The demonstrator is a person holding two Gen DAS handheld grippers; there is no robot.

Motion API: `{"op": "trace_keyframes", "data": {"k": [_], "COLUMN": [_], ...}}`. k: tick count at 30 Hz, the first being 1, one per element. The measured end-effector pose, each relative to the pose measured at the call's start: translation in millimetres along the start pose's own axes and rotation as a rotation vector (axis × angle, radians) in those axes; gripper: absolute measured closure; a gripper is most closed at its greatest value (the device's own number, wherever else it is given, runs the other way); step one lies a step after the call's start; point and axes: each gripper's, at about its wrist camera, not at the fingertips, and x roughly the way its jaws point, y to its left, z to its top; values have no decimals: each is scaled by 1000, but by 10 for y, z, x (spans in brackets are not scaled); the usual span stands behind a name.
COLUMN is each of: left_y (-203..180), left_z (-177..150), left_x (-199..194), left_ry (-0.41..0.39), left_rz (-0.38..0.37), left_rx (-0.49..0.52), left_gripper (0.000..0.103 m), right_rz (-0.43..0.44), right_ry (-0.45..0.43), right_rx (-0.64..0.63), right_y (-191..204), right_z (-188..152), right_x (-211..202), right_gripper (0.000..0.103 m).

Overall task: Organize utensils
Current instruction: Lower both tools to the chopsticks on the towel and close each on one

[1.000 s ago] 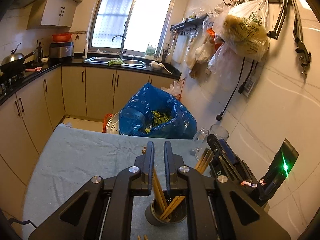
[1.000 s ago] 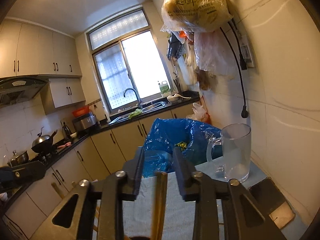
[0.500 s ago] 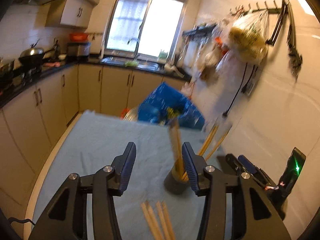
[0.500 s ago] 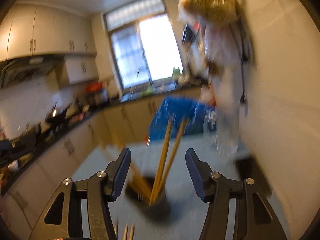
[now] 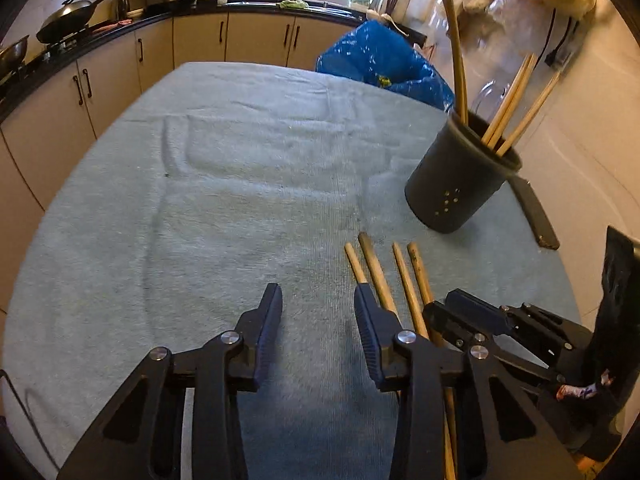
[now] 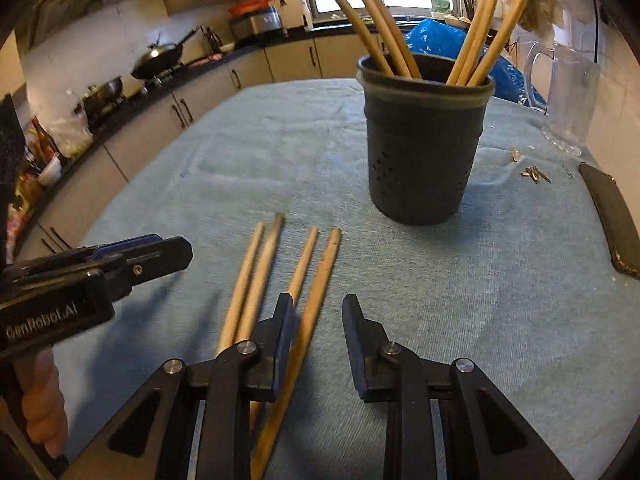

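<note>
- Four loose chopsticks (image 6: 280,280) lie side by side on the worktop (image 5: 240,200), which is covered with a pale blue towel; their far ends point toward the holder.
- Dark perforated utensil holder (image 6: 424,148) stands upright beyond the loose chopsticks, near them but not touching. Several chopsticks already stand in it, leaning against its rim.
- Left tongs (image 5: 318,312): jaws apart and closing, nothing between them but bare towel. The leftmost loose chopstick runs under the right-hand finger; the other three lie just to the right of it.
- Right tongs (image 6: 318,316): jaws apart and closing. The rightmost loose chopstick lies between the jaws, close along the left-hand finger; the pads do not press on it. The next chopstick passes under that finger; the other two lie just to its left.
- The two tongs sit close together over the near part of the chopsticks.
- A flat dark case (image 6: 612,216) lies on the worktop to the right, well apart from the chopsticks.
- A clear glass jug (image 6: 568,96) stands at the far right, by the wall.
</note>
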Motion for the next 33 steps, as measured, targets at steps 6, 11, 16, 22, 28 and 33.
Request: {"op": "trace_keyframes", "data": {"k": [6,11,16,22,28,33], "left_y": [-156,-207,-284,-458,-339,-164], "left_z": [90,117,179,207,134,-86], "left_x": [263,381,460,541,440,207], "left_ry": [24,37,42,43,59,88], "left_rz": [10,36,59,145,120,54], "left_rx": [21,45,64,150,150,139], "left_gripper": [73,77,77,95,98,98], "right_rz": [-71,-106,-109,-131,-96,-69], "right_ry": [2,10,18,28,59,103], "right_rx": [-62,-82,-66,-61,-8,4], "right_y": [41,-12,-134,-100,-243,-353], "right_z": [-4,-7,17,99,70,-108], "right_x": [29,5,-13,47,-16,-215], "right_gripper": [81,81,80,83,95,96]}}
